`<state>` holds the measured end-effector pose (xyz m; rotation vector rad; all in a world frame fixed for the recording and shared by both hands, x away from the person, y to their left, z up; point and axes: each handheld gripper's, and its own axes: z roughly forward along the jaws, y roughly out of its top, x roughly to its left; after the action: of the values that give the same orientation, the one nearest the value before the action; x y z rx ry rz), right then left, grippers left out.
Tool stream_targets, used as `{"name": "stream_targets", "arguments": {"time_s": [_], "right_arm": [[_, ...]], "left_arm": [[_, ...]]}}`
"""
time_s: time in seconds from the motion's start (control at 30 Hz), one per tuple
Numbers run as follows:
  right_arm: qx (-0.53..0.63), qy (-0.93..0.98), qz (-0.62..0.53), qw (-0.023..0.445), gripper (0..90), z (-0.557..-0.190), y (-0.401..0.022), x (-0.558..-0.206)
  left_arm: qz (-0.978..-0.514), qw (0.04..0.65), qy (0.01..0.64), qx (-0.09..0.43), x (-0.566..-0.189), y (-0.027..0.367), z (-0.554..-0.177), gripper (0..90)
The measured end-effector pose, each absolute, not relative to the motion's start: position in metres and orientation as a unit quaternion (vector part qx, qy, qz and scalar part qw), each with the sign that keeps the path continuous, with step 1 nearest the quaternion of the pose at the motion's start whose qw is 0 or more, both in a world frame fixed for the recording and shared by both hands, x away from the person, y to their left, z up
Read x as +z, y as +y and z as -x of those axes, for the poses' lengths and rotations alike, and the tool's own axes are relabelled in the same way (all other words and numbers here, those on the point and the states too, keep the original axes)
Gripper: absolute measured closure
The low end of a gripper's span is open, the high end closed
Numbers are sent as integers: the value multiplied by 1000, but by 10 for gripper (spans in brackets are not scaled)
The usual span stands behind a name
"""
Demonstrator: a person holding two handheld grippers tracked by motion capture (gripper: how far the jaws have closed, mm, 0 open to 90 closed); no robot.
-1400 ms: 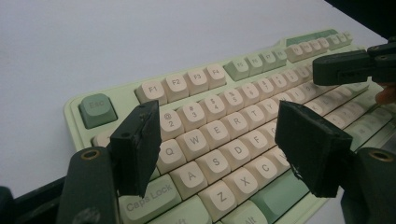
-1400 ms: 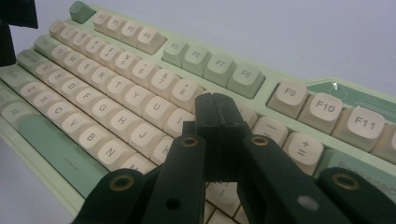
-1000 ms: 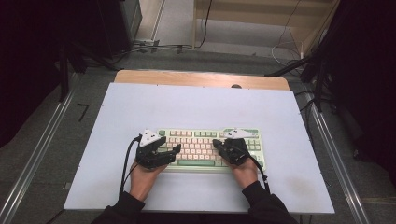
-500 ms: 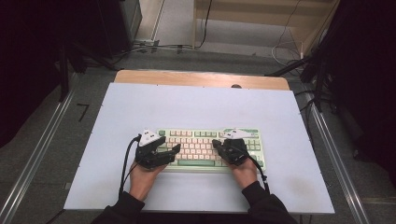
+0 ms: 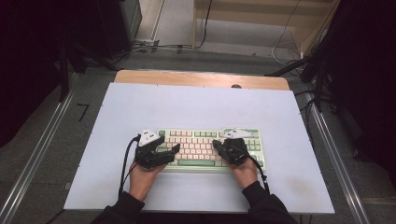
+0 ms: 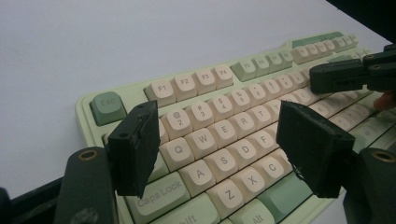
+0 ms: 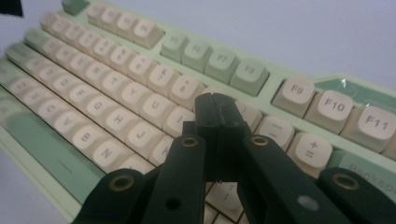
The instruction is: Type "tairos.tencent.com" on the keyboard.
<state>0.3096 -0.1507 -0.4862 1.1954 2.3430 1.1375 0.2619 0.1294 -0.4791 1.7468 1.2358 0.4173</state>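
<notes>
The left tongs (image 6: 215, 144) stand wide apart over the letter keys at the left end of the keyboard (image 5: 208, 144), gripping nothing. The right tongs (image 7: 215, 112) are pressed together, empty, tips over the keys below the number row. The pale green keyboard with cream and green keycaps lies near the front of the white worktop (image 5: 196, 102).

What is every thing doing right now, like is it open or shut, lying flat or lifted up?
Keyboard: lying flat on the table, not lifted.
Left gripper: jaws open, over the letter keys at the keyboard's left end, nothing between them.
Right gripper: jaws shut together, tips pointing down at the keys on the keyboard's right side.
Table: white top, flat, carrying the keyboard.
</notes>
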Motion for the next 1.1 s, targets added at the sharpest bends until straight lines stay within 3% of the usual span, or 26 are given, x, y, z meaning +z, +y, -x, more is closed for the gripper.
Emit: {"name": "stream_targets", "arguments": {"time_s": [0.17, 0.23, 0.37, 0.5, 0.7, 1.1], "right_arm": [[423, 794, -416, 135, 862, -308, -158, -478], [429, 790, -417, 129, 683, -308, -160, -476], [435, 785, -423, 123, 424, -310, -167, -473], [438, 780, -429, 123, 324, -310, -176, -469], [437, 774, -440, 129, 314, -309, -186, -467], [432, 777, -440, 128, 318, -308, -188, -468]], "left_arm": [[-711, 463, 502, 170, -479, 131, -262, 307], [-710, 464, 502, 169, -479, 132, -262, 306], [-710, 465, 500, 171, -477, 133, -260, 307], [-709, 467, 500, 172, -477, 135, -259, 319], [-713, 463, 497, 174, -477, 134, -258, 392], [-737, 448, 482, 152, -482, 128, -261, 864]]}}
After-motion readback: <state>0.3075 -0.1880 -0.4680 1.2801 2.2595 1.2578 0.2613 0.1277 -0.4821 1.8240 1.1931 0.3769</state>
